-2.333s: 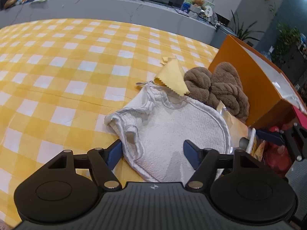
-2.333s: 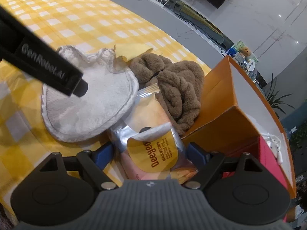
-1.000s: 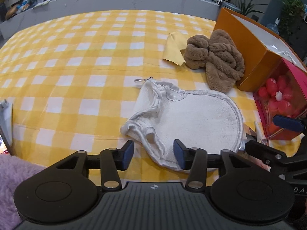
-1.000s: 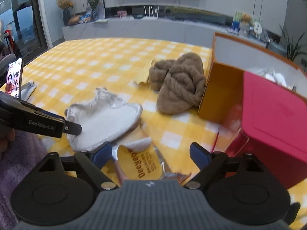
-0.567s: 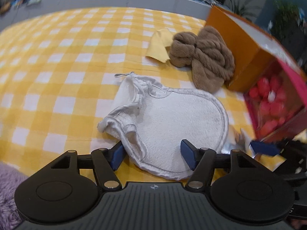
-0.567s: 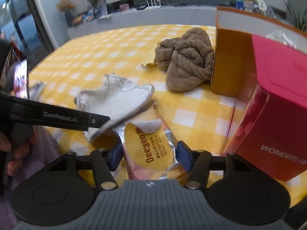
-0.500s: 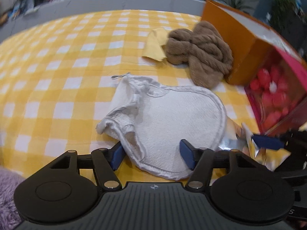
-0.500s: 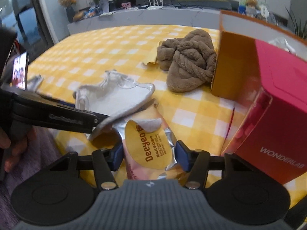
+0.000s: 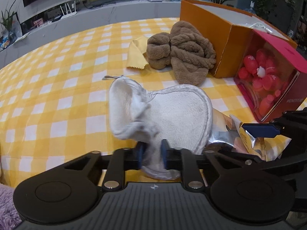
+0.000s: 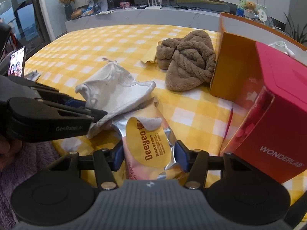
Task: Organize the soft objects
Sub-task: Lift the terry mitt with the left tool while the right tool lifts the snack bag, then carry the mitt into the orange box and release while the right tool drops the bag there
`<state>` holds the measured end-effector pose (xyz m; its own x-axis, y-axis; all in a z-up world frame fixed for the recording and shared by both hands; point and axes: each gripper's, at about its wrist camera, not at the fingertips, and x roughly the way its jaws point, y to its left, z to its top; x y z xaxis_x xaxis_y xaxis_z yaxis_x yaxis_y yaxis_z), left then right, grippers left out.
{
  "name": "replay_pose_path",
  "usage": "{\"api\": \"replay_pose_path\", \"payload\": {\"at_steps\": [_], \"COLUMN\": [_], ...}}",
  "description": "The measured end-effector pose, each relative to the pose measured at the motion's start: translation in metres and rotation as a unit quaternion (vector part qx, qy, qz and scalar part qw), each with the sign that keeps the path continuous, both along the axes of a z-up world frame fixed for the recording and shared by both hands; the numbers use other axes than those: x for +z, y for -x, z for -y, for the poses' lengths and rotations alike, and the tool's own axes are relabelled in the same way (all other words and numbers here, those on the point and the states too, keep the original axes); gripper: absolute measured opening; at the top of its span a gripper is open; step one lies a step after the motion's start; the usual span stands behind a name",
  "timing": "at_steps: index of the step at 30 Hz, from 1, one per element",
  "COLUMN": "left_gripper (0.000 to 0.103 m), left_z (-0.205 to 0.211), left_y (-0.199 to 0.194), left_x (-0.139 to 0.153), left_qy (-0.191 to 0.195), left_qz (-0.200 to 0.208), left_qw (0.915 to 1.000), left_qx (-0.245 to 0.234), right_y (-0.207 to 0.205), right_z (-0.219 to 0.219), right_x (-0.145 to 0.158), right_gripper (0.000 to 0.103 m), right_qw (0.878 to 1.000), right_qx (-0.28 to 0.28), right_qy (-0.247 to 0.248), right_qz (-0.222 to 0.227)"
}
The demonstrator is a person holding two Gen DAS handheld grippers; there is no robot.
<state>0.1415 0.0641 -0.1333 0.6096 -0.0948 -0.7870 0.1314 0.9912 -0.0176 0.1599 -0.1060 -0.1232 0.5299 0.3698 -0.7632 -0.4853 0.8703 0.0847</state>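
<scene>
The left gripper (image 9: pixel 152 154) has its jaws pinching the near edge of the white terry-cloth bib (image 9: pixel 168 111), part lifted off the yellow-and-white checked worktop (image 9: pixel 57 88). The right gripper (image 10: pixel 149 156) has its jaws pressed against the silver-and-yellow wipes packet (image 10: pixel 151 143), whose far end lies under the bib. Beyond, a brown fleece towel (image 9: pixel 184 53) leans against an orange cardboard box (image 9: pixel 213 36).

The yellow oval label on the foil snack packet (image 10: pixel 151 149) reads "Deeyeo" in brown letters (smaller print beside it is too fine to make out). The side of the red box (image 10: pixel 272 126) carries "WONDERLAB" in white capitals. The black arm of the left gripper (image 10: pixel 96 113), seen from the right wrist camera, bears the pale marking "GenRobot.AI".
</scene>
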Motion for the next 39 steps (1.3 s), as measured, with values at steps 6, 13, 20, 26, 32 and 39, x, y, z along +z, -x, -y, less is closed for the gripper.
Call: {"api": "replay_pose_path", "payload": {"at_steps": [6,13,20,26,32,39], "left_gripper": [0.005,0.005,0.005,0.005,0.005,0.005], "left_z": [-0.016,-0.026,-0.047,-0.049,-0.046,-0.030], "left_y": [0.008,0.027,0.042,0.049,0.052,0.038], "left_x": [0.012,0.041,0.066,0.088,0.119,0.146], "left_qy": [0.060,0.089,0.115,0.120,0.127,0.127], "left_qz": [0.037,0.106,0.133,0.161,0.207,0.235], "left_qw": [0.9974,0.9899,0.9817,0.9762,0.9669,0.9625], "left_qx": [0.013,0.028,0.074,0.082,0.077,0.045], "right_y": [0.006,0.015,0.027,0.038,0.040,0.023], "right_z": [0.004,0.006,0.011,0.016,0.032,0.067], "right_x": [0.005,0.020,0.043,0.072,0.096,0.124], "right_gripper": [0.047,0.046,0.046,0.046,0.046,0.046], "right_qw": [1.000,1.000,0.999,0.996,0.992,0.989], "right_qx": [-0.016,-0.017,-0.017,-0.018,-0.032,-0.063], "right_qy": [-0.001,-0.015,-0.033,-0.043,-0.036,-0.039], "right_qz": [0.007,0.012,0.040,0.081,0.117,0.129]}}
